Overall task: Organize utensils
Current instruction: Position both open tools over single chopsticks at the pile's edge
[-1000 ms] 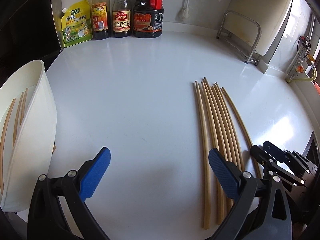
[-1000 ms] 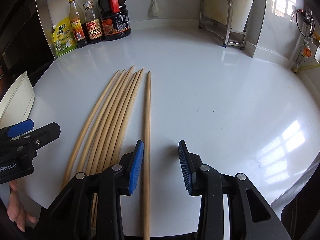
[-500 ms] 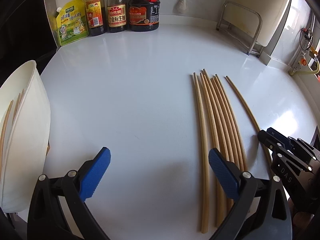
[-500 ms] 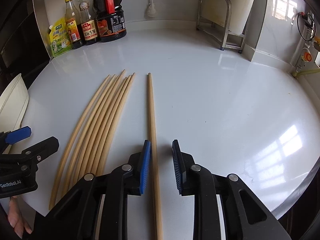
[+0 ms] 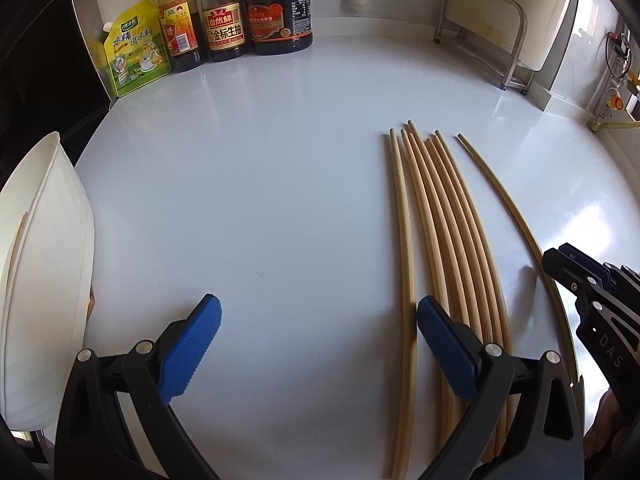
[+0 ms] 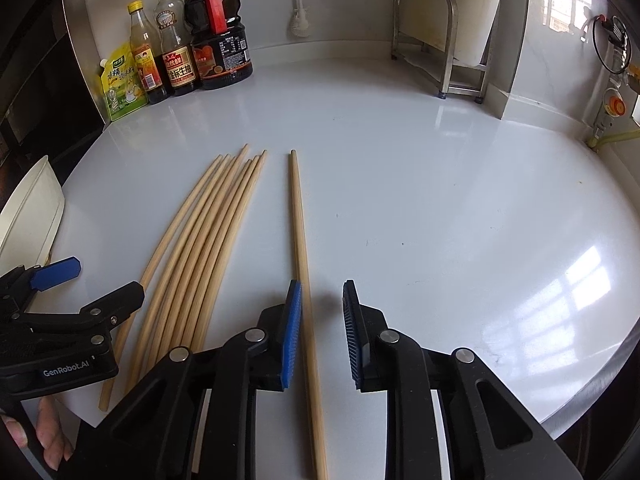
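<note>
Bamboo chopstick [image 6: 301,236] lies apart, right of chopstick bundle [image 6: 208,240], between narrowed right gripper [image 6: 318,332] pads, not visibly clamped. Left gripper [image 5: 320,344] wide, empty. Pickup step judged; squeeze, lift required next.

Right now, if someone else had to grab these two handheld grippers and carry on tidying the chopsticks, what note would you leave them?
Right gripper: jaws narrowed around the single chopstick. One pad is at it and the other is apart, so it is not clamped yet.
Left gripper: wide open over the counter, gripping nothing.
Things: a bunch of chopsticks lies flat beside the single one. The white container stands at the far left.
Done: the container seems to hold a few chopsticks already.
Left: clamp and lift the single chopstick, put it in the container, then move the bunch.
</note>
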`<state>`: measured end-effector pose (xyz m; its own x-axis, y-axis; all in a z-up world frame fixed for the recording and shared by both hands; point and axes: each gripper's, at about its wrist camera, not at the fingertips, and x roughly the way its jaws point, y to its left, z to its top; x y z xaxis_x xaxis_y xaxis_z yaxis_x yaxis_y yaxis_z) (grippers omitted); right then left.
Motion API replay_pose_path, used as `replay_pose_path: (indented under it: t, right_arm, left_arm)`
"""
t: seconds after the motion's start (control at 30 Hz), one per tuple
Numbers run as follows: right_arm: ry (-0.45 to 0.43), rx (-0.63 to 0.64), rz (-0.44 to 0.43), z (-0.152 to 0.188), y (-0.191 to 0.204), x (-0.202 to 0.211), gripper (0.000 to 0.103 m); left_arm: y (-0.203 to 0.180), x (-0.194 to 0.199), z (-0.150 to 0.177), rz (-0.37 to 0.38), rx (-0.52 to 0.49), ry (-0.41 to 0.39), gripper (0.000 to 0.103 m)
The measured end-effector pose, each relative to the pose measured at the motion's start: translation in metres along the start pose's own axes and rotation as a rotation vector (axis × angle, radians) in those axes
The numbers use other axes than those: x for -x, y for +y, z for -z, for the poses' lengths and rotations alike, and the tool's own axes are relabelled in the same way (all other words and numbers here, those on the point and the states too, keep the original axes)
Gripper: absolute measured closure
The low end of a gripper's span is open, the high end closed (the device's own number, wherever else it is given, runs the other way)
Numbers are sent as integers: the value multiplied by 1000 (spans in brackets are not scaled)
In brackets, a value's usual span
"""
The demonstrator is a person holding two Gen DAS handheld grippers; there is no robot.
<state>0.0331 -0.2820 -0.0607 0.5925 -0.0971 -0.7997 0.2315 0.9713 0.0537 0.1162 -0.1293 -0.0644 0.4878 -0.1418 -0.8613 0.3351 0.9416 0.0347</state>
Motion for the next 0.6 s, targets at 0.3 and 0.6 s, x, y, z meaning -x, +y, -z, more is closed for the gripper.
replay_pose_path:
  t: [0.3,0.6]
  right_arm:
    - [-2,34,2,2,3,3,75]
    - [5,74,35,6,9,-4,75]
  left_arm:
    - [2,-5,-2,-3,19,6,6]
    - [-1,-3,-2,20,21,-7,21]
